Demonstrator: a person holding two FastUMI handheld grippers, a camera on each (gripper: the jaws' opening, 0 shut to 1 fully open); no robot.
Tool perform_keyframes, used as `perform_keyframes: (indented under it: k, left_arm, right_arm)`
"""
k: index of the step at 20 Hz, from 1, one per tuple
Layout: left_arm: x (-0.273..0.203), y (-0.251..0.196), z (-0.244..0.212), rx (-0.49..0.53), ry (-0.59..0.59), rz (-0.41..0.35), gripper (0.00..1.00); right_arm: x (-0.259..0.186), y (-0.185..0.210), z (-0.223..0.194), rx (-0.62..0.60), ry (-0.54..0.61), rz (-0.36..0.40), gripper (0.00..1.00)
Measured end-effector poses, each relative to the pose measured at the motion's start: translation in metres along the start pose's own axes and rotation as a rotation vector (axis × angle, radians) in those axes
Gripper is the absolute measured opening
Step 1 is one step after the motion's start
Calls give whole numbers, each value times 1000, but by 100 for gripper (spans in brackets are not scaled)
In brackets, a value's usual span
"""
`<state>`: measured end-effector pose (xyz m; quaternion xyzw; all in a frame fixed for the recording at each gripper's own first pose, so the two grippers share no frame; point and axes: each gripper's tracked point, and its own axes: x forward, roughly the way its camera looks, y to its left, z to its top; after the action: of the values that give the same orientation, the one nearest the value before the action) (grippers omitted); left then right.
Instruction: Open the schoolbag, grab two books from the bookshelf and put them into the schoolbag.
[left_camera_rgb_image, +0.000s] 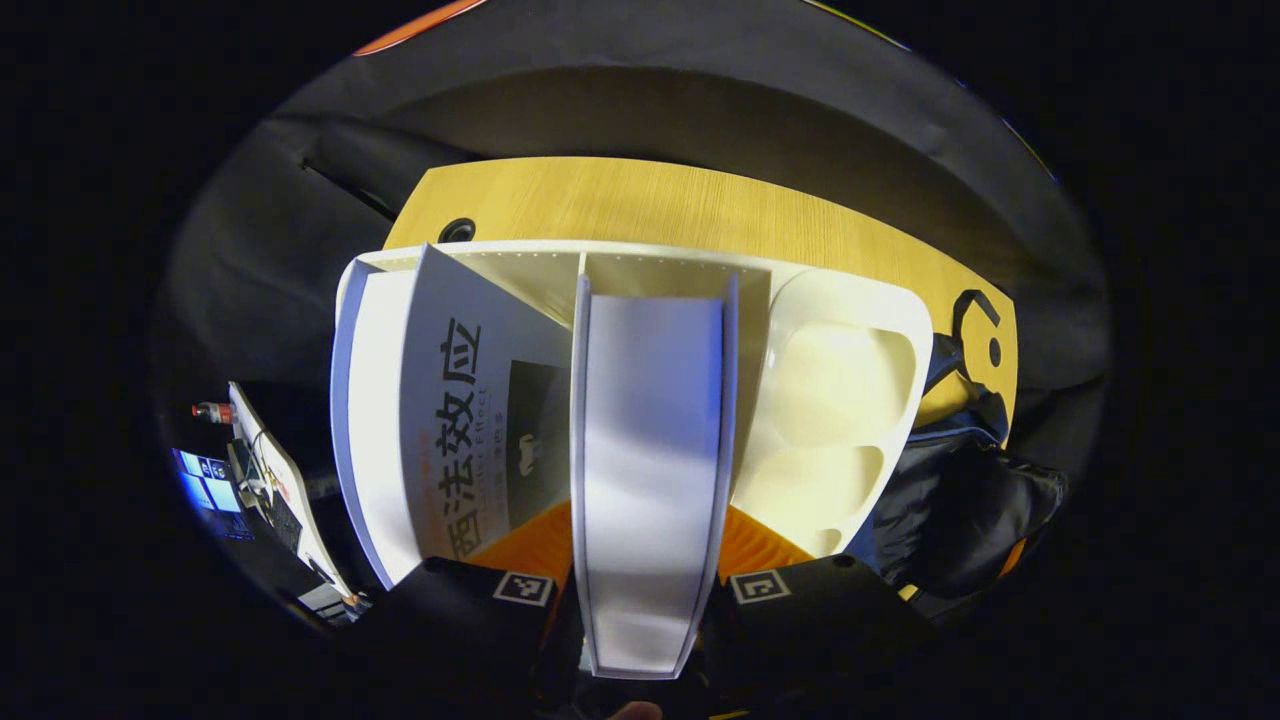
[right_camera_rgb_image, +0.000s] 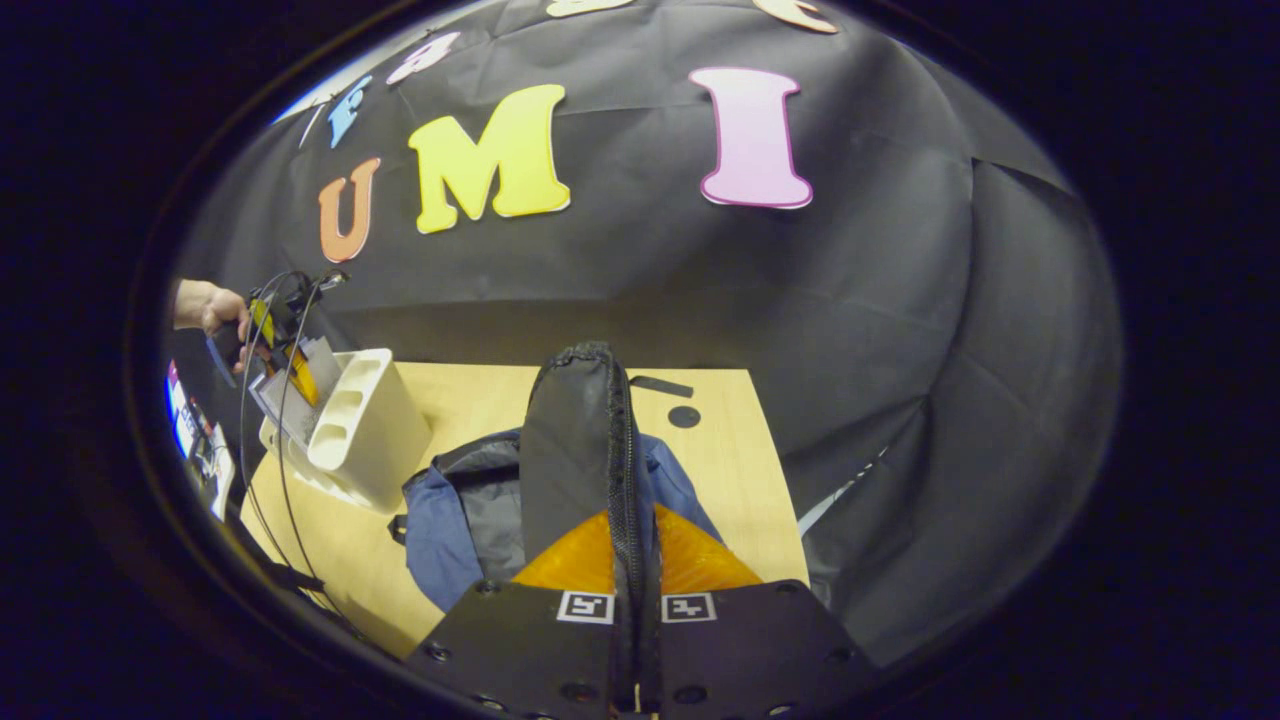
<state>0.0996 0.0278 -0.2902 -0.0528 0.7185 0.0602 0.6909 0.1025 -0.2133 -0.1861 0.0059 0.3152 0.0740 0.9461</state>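
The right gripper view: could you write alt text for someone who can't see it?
The right tool pinches the zippered edge of a dark schoolbag flap, holding it up above a wooden table. At far left, a hand brings the other tool to a white bookshelf.

A light wooden table (right_camera_rgb_image: 740, 480) with a round dark cable hole (right_camera_rgb_image: 684, 417) near its far edge stands against the booth's black cloth wall (right_camera_rgb_image: 880, 330), which hangs creased behind and beside the table, dim under light falling on the tabletop.
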Motion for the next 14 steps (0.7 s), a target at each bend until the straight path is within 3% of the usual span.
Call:
perform_keyframes:
  k: [4, 10, 12, 14]
  left_arm:
    - [-24, -2, -6, 40, -38, -5, 47]
    - [-128, 21, -38, 183, -208, -26, 46]
    - [-161, 27, -55, 166, -265, -66, 45]
    - [-183, 25, -71, 121, -314, -155, 46]
  right_arm:
    - [3, 0, 0, -9, 1, 9, 2]
    - [0, 4, -1, 2, 2, -3, 2]
    - [-3, 6, 1, 7, 1, -13, 2]
    - [-5, 10, 3, 4, 0, -18, 2]
